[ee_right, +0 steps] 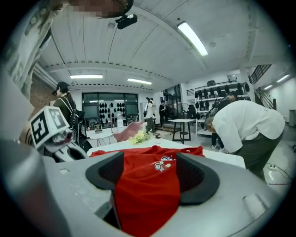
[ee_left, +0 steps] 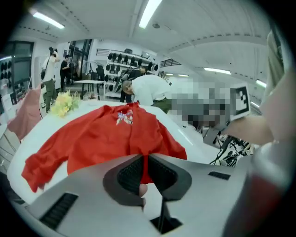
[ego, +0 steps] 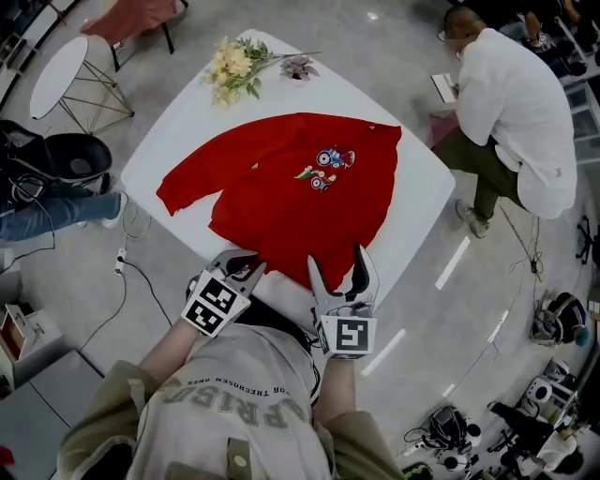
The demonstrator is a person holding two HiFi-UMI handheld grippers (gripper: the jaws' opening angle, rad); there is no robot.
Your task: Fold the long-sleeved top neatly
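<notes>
Large upside-down lettering across the person's grey shirt [ego: 234, 398], bottom centre of the head view, not surely legible, chest motif on the red top [ego: 281, 202] too small to read

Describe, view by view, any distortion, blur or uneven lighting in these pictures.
Head view: fisheye curves the floor, corners darken, the red top stays sharp. Left gripper view: black round rim, a ceiling light glares, the near jaws look soft. Right gripper view: the ceiling bows, edges fall to black.

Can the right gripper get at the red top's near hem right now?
Probably yes: the right gripper stands open over the near hem of the red top, fabric between its jaws, nothing blocking.
</notes>
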